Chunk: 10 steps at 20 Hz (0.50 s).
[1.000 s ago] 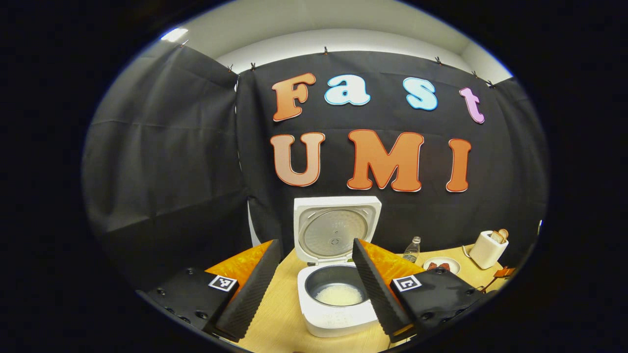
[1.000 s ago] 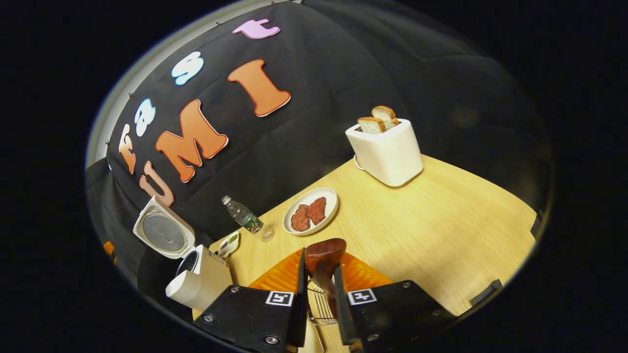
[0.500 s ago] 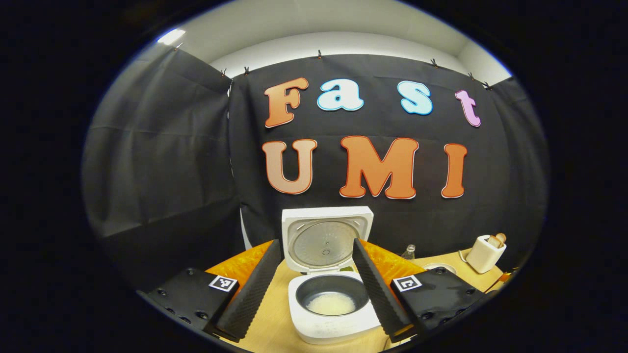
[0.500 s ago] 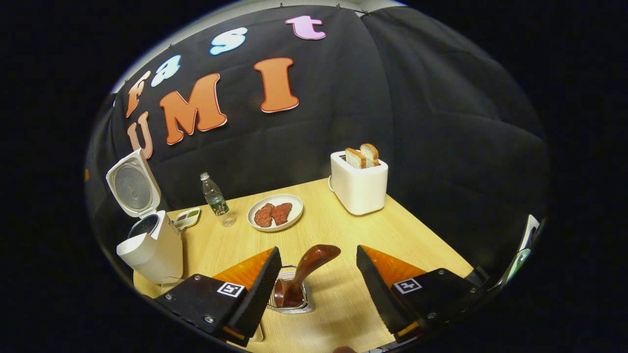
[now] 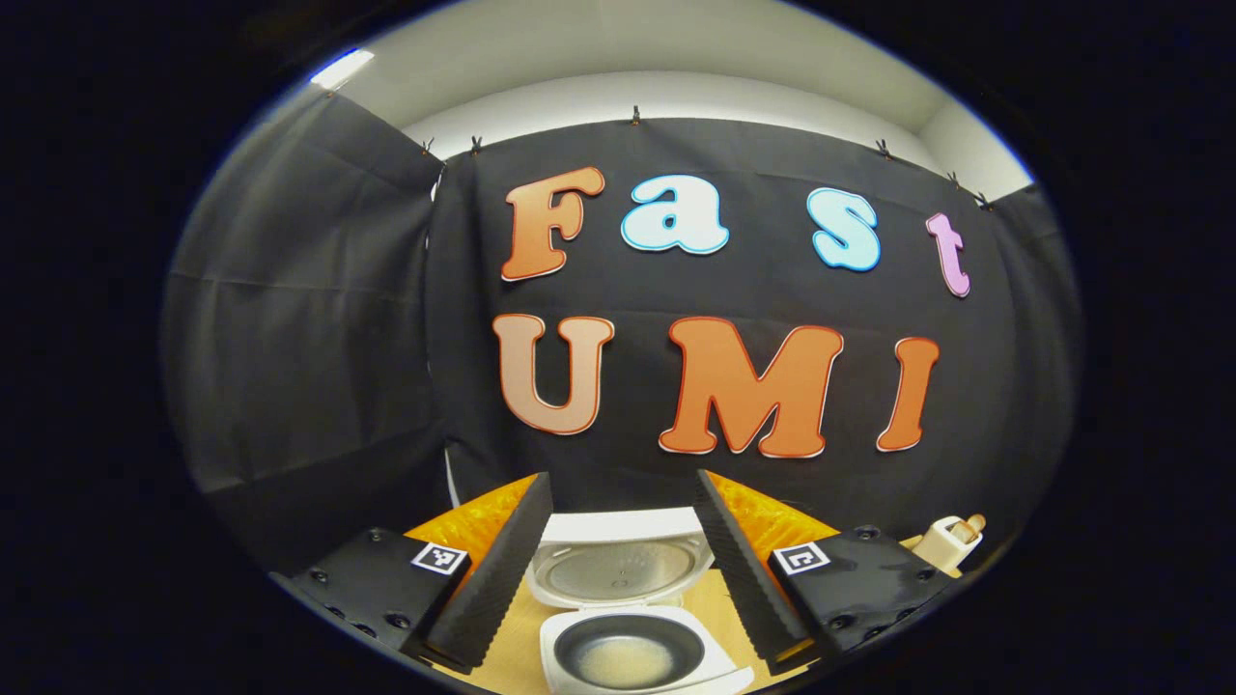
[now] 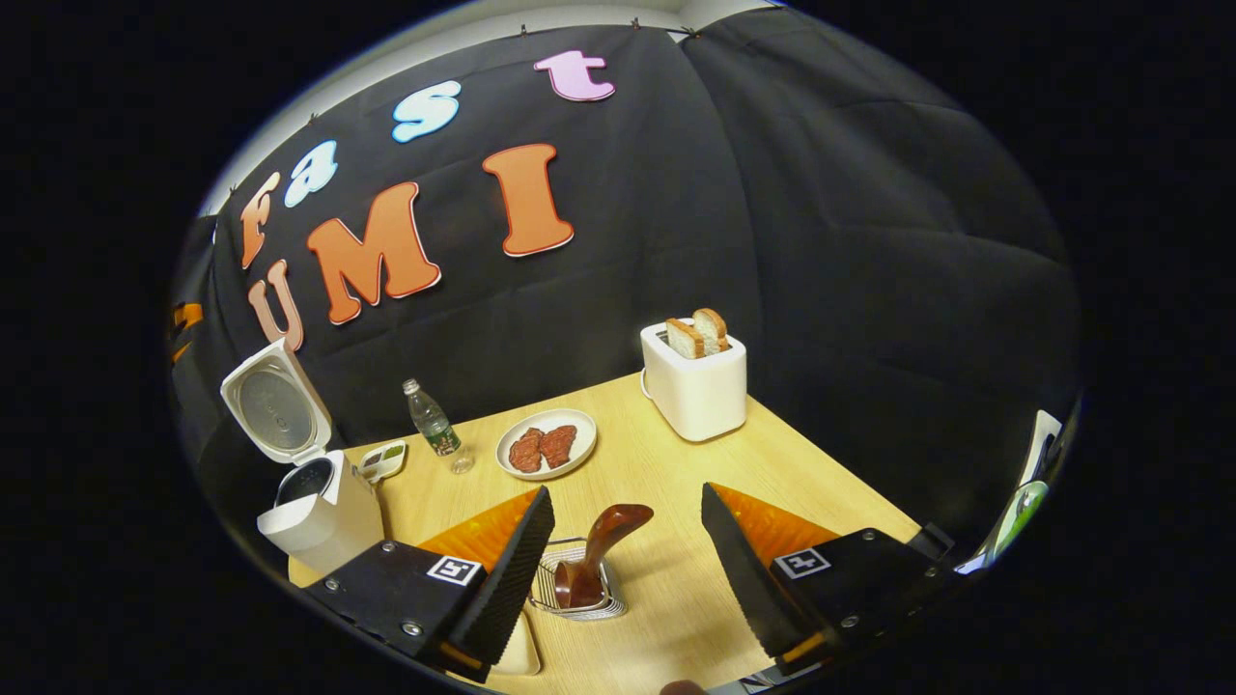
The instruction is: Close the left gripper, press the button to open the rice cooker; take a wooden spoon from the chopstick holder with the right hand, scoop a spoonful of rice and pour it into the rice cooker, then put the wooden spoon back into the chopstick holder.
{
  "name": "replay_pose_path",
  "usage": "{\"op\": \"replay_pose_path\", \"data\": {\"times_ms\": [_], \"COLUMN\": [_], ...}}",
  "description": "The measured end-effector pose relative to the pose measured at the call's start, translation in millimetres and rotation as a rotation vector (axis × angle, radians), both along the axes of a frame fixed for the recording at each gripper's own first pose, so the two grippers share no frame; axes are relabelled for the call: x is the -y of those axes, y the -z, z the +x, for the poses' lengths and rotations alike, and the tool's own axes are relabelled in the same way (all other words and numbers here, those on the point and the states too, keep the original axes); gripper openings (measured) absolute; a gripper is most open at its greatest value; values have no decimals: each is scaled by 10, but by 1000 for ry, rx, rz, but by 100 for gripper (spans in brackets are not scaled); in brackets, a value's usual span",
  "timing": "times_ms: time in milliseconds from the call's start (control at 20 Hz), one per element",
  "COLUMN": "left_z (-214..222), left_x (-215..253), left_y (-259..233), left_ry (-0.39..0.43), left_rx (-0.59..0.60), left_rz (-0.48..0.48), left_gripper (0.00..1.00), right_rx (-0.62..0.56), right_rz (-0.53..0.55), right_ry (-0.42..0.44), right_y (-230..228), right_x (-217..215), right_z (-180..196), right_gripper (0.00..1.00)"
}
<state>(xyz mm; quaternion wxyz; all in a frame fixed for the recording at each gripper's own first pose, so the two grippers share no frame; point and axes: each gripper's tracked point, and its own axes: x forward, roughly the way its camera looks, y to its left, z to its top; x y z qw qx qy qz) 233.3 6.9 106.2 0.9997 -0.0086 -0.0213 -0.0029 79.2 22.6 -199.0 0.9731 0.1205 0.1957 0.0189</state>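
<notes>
right jaws: spread wide, gripping nothing. the wooden spoon stands between them but apart from both, its bowl end down in the wire holder and its handle leaning up and away from me. the holder sits on the bench just beyond my fingertips, so the spoon rests on its own weight against the wire rim; i judge the return step done and the jaws free to pull off.

left jaws: also spread, empty, held above the cooker and looking down past it at the booth wall. the cooker lies between and below these jaws, its lid swung up and back on the hinge, which leaves the dark inner pot open to a pour; a pale patch of rice lies on the pot floor.

outward, in the right gripper view: the cooker stands at the bench's far left, well apart from the holder; a bottle, a small dish, a plate carrying two reddish pieces, and a toaster with two slices up line the back of the bench. none lies on a path between spoon and cooker.
</notes>
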Motion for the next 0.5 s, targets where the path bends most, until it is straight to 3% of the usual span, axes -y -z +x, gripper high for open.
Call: {"op": "replay_pose_path", "data": {"times_ms": [300,500], "left_z": [937,1448], "left_x": [-45,21], "left_y": [-93,263], "left_ry": [-35,-11], "left_rx": [-41,-124], "left_rz": [62,31], "left_gripper": [99,98], "right_rx": [-2,-1], "right_rz": [15,9], "right_ry": [76,118], "right_y": [-53,-100], "right_x": [159,243], "right_z": [-74,-147], "right_gripper": [95,95]}}
